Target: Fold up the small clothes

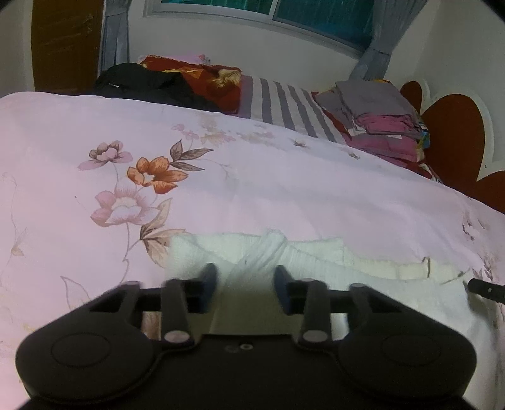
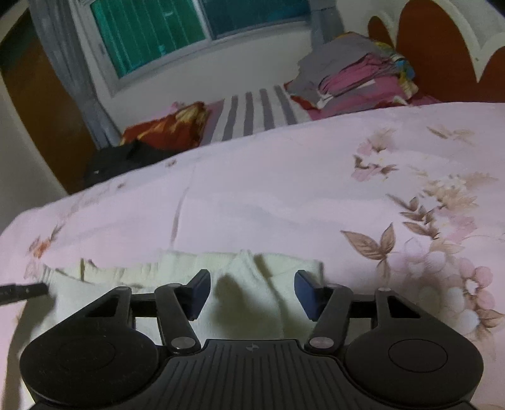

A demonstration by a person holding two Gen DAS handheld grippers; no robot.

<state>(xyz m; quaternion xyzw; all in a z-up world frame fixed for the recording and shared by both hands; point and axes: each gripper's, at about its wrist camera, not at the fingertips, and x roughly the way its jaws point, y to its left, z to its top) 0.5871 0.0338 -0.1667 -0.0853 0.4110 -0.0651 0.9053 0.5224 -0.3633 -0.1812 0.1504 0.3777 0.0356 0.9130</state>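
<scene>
Hovering over one white garment (image 1: 315,268): two open claws (image 1: 246,288) (image 2: 251,291).

A bedroom under dim, pinkish light

We see a bed (image 1: 284,176) spread with a pink floral cover, a red scalloped headboard (image 1: 454,126) at one end, a white wall holding a teal-paned window (image 2: 164,28) flanked by grey curtains (image 1: 115,34), and a brown wooden door (image 1: 66,44).

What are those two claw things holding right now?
Nothing. The left gripper and right gripper are both open above the white garment, which lies on the bedspread.
</scene>
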